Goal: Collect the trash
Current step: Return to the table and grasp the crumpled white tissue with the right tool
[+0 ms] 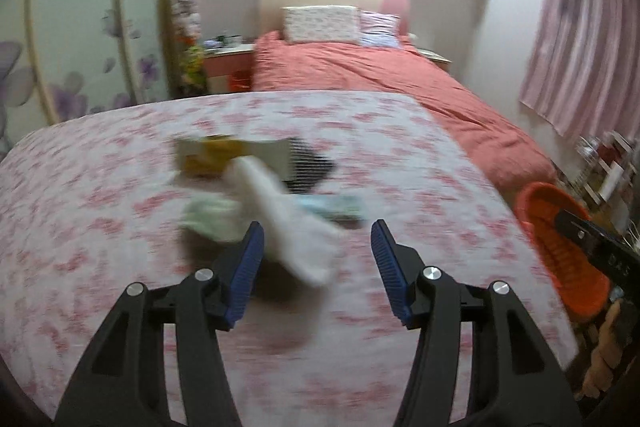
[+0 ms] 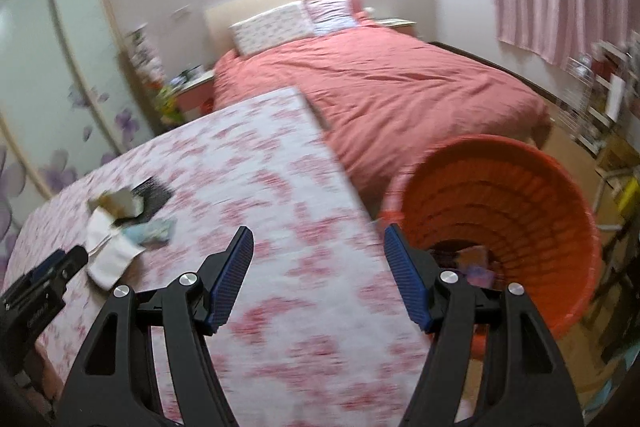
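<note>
The orange basket (image 2: 520, 211) beside the table (image 2: 280, 267) holds a few blurred scraps. The trash pile (image 1: 256, 195) is white, yellow, green and black. Left gripper (image 1: 317, 239) and right gripper (image 2: 319, 241) are both spread, pinching nothing.

A heap of trash (image 1: 256, 195) lies on the table (image 1: 100, 207), just ahead of the left gripper (image 1: 316, 247) and well to the left of the right gripper (image 2: 318, 255). The basket (image 2: 532, 195) stands off the table's edge, right of both grippers. The bed (image 2: 400, 87) lies beyond the table.
</note>
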`<state>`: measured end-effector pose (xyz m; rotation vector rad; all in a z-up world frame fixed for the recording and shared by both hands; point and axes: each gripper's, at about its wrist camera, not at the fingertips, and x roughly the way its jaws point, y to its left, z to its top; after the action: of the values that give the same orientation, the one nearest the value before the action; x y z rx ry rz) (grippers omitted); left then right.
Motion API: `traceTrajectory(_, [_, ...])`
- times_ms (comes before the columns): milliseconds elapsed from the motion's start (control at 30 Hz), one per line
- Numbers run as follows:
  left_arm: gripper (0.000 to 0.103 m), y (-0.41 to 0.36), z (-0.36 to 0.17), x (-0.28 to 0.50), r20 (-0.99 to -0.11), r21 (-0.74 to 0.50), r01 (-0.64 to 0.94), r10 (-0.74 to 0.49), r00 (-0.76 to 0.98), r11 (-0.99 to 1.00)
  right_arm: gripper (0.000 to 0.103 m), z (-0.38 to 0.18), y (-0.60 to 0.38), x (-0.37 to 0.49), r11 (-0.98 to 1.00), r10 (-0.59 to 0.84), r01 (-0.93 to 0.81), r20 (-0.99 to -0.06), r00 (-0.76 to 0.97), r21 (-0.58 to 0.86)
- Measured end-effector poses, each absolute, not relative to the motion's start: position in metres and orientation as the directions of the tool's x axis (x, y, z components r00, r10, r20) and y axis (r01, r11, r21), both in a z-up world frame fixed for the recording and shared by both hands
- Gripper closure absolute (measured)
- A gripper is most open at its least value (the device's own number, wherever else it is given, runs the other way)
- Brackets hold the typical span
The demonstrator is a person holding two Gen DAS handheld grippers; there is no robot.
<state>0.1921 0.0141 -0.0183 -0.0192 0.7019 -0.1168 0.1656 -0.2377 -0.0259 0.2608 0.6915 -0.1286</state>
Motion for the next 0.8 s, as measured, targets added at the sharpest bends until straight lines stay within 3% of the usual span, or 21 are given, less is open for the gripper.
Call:
traceTrajectory(500, [0.045,0.151,-0.039,0.191,-0.676,-0.071,-0.131,0.049,0.735,0.989,0.036,-0.031,-0.079,0.207,0.98,0.194,-0.119,-0.671,0.716,0.158])
traceTrajectory(800, [0.044,0.174,-0.048,0.19,-0.691,-0.097,-0.151,0.043,0.722,0.984,0.039,-0.043,-0.032,0.228,0.981,0.187,-0.164,-0.705,0.684,0.102])
